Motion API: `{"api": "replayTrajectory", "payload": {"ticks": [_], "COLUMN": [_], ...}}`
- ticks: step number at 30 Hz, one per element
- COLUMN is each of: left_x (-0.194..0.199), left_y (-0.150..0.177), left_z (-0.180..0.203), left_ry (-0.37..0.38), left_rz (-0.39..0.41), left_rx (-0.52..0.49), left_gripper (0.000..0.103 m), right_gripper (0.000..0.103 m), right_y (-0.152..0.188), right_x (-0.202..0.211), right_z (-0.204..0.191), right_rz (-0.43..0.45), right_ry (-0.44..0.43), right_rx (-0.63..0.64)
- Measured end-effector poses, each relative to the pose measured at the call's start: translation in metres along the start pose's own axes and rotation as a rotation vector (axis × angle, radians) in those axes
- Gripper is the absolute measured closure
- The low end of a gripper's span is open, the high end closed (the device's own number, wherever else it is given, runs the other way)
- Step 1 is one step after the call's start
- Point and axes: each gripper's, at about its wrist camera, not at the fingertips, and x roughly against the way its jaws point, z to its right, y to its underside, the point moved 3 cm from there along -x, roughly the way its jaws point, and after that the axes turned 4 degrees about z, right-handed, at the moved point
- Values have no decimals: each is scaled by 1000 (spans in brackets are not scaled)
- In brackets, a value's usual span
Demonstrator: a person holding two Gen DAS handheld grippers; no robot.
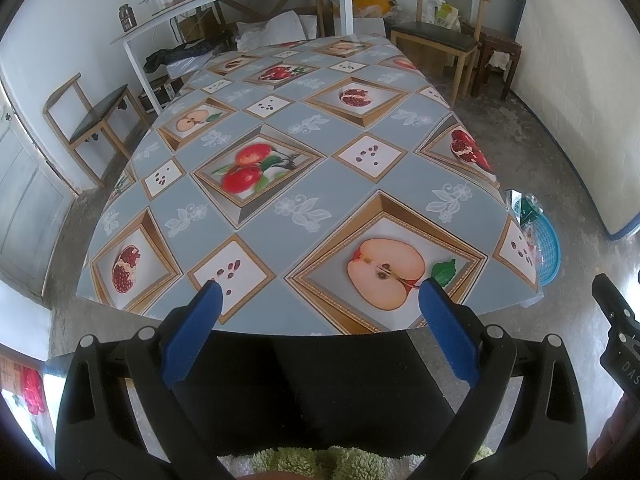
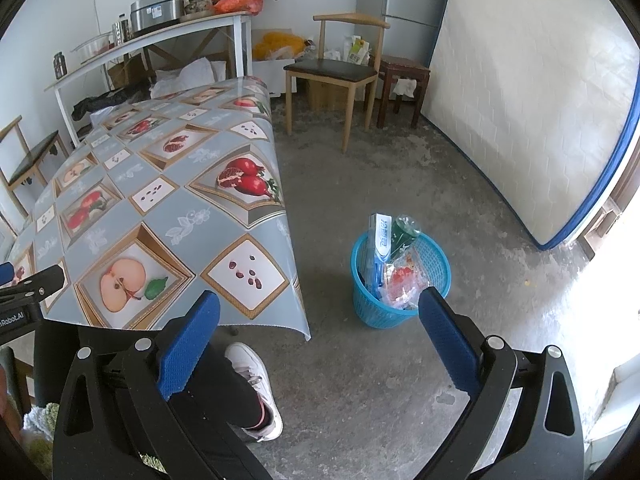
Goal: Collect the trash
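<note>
The round blue plastic mesh basket (image 2: 400, 280) stands upright on the grey concrete floor (image 2: 400, 184), just beside the corner of the table with the fruit-print oilcloth (image 2: 168, 216). In it, a long blue-and-white toothpaste box (image 2: 380, 248) stands on end, its long axis near vertical, beside a green wrapper (image 2: 404, 230) and crumpled clear plastic (image 2: 402, 282). The left gripper (image 1: 320, 300) and right gripper (image 2: 322, 308) both gape wide, holding nothing.
</note>
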Motion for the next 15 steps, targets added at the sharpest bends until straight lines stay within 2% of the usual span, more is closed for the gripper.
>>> {"api": "replayTrajectory", "payload": {"ticks": [15], "left_x": [-1], "left_y": [1], "left_z": [0], "left_ry": [2], "left_rz": [-5], "left_rx": [3], "left_gripper": [8], "right_gripper": [6], "right_y": [0], "right_x": [0], "right_z": [-1], "right_rz": [0], "right_ry": [1], "right_rx": [2]}}
